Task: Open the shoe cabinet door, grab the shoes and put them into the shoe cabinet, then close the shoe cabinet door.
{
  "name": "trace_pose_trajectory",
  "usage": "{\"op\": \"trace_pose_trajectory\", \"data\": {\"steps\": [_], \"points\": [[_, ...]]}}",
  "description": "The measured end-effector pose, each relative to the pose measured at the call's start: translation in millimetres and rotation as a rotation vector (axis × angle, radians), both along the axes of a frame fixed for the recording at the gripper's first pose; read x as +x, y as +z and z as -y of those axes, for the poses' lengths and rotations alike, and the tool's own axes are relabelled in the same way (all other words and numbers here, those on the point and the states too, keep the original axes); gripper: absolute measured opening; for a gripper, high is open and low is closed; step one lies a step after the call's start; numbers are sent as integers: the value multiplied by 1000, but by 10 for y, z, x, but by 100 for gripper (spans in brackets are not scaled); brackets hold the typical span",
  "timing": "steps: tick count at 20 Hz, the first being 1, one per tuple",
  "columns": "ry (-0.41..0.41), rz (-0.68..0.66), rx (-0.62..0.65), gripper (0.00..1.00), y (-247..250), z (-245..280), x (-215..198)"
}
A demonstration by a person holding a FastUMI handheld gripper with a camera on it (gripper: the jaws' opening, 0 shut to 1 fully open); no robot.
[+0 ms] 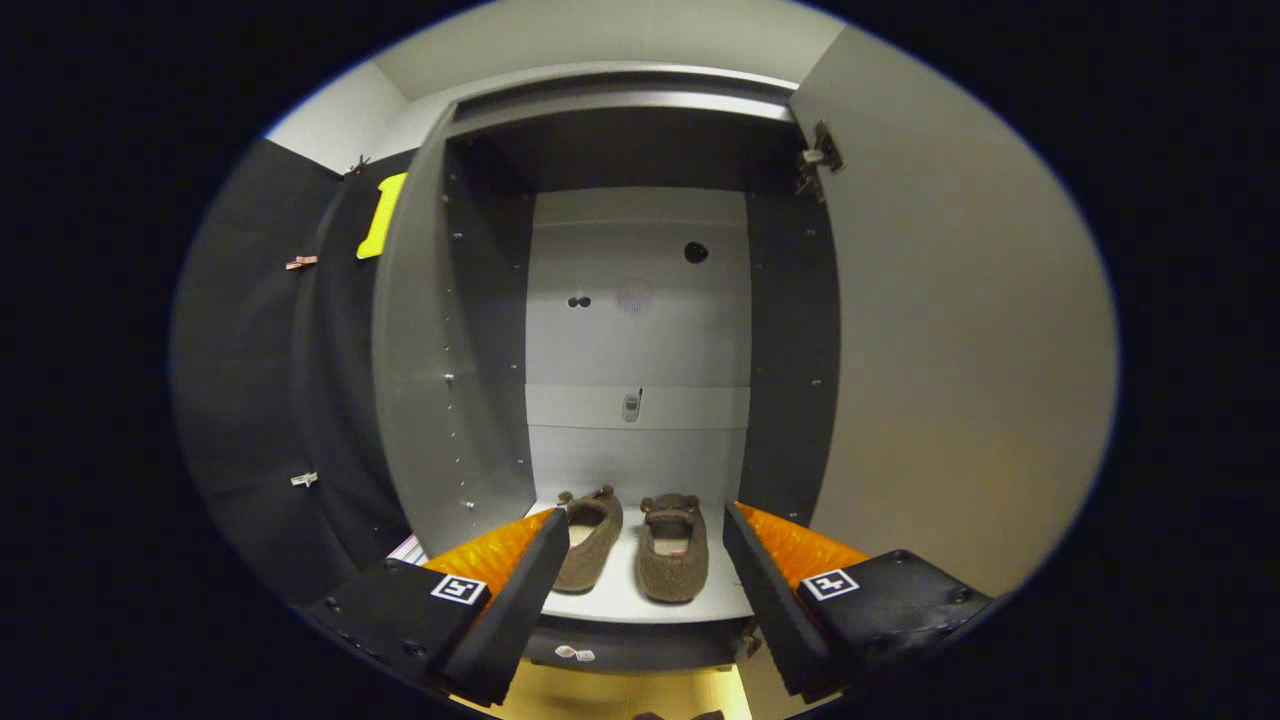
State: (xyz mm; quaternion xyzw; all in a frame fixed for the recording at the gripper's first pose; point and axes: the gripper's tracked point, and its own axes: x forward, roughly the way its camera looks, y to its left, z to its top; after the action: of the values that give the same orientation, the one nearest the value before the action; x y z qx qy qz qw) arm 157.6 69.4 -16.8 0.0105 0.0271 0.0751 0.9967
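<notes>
On the bottom shelf of the shoe cabinet, near its front edge, the shoes already stand; the tool is apart, empty; closing the door remains.

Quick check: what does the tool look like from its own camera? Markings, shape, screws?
The tool has two wedge-shaped fingers, each on a blocky mount carrying a square black-and-white fiducial tag; the second tag sits on the other mount. Ribbed surfaces run along the finger tops. Small screw heads dot the mounts. No cables visible.
</notes>
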Motion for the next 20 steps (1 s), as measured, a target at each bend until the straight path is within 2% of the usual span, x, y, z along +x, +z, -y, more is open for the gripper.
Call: {"op": "trace_pose_trajectory", "data": {"steps": [4,6,11,14,17,20], "points": [[18,46,21,98,-11,129,-655],[41,28,47,98,-119,155,-998],[1,-15,34,98,-281,435,-1606],[15,-28,20,98,-275,602,-1991],[-6,-43,7,98,-205,995,-2313],[-81,-60,14,98,-183,1470,-2570]]}}
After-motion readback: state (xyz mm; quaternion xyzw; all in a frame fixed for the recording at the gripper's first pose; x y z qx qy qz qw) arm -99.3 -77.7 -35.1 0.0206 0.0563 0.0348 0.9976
